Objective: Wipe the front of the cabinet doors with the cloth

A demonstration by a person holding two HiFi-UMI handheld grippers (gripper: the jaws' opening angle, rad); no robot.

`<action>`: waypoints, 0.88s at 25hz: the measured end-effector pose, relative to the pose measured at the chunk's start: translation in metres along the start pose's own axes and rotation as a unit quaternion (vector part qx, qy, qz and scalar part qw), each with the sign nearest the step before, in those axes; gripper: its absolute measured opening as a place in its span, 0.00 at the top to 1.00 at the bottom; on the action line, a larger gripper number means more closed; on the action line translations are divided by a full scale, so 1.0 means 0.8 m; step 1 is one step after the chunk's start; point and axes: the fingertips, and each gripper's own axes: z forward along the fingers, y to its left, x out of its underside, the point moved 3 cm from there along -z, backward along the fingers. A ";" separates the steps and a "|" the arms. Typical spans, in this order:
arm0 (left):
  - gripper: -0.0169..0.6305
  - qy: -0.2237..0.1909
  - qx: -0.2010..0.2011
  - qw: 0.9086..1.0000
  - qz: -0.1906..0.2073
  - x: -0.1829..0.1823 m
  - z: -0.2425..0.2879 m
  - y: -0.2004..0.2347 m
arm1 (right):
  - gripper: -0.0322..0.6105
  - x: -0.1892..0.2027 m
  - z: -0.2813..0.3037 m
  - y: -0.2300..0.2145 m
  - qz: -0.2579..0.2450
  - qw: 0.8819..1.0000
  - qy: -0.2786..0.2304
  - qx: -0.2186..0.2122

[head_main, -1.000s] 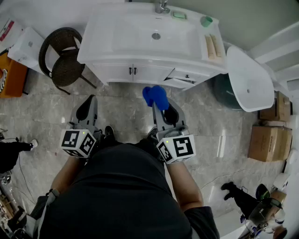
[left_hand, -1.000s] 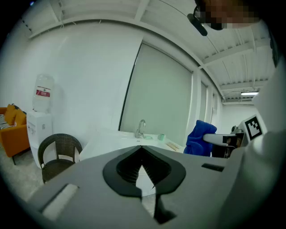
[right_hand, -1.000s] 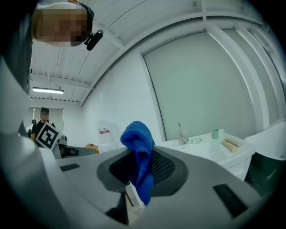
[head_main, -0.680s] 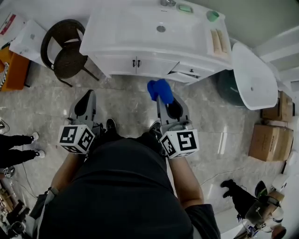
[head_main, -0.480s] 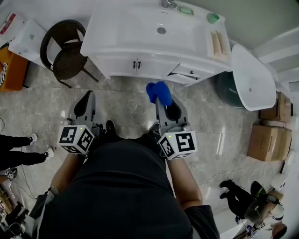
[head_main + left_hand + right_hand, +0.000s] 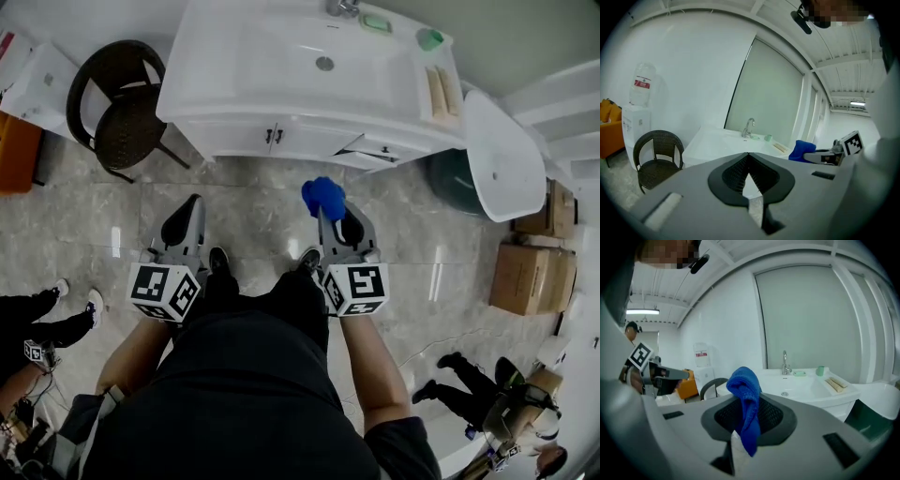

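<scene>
in front of the white vanity cabinet [image 6: 225,141], on a grey tiled floor [image 6: 253,202], a person stands with one gripper in each hand. the right gripper [image 6: 330,217] has its jaws clamped on one blue cloth [image 6: 323,195]; in the right gripper view the cloth [image 6: 746,404] bunches above the jaws and a tail of it hangs down between them. the cloth is in the air, apart from the two cabinet doors [image 6: 258,138], which sit closed side by side with two small dark handles [image 6: 275,136] at their meeting edge. the left gripper [image 6: 194,204] has its jaws pressed together with nothing in them, as the left gripper view shows [image 6: 748,155].

each gripper carries one marker cube, two in all [image 6: 164,291] [image 6: 357,289], printed with black-and-white square patterns and no letters. a water bottle [image 6: 641,84] on a white dispenser bears a red label, too small to read.

on the vanity top there are one faucet [image 6: 785,363], one green soap dish [image 6: 799,373], one green cup [image 6: 820,371] and two beige bars [image 6: 439,90] lying together. one dark wicker chair [image 6: 122,103] stands just beside the vanity's left end. one white tub [image 6: 506,155] lies to the right, with two cardboard boxes [image 6: 520,277] beyond it.
</scene>
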 end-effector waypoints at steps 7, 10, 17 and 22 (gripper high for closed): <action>0.97 0.021 -0.003 0.997 0.078 0.060 0.092 0.025 | 0.84 0.103 0.131 -0.072 0.045 0.998 0.042 0.032; 0.97 0.016 -0.043 0.996 0.073 0.085 0.124 0.029 | 0.84 0.162 0.202 -0.092 0.060 0.996 0.060 0.008; 0.97 0.066 -0.070 0.995 0.009 0.191 0.162 0.031 | 0.84 0.275 0.354 -0.092 0.043 0.994 0.097 -0.003; 0.97 0.097 -0.031 0.994 0.038 0.239 0.190 0.043 | 0.84 0.305 0.424 -0.078 0.042 0.994 0.096 -0.004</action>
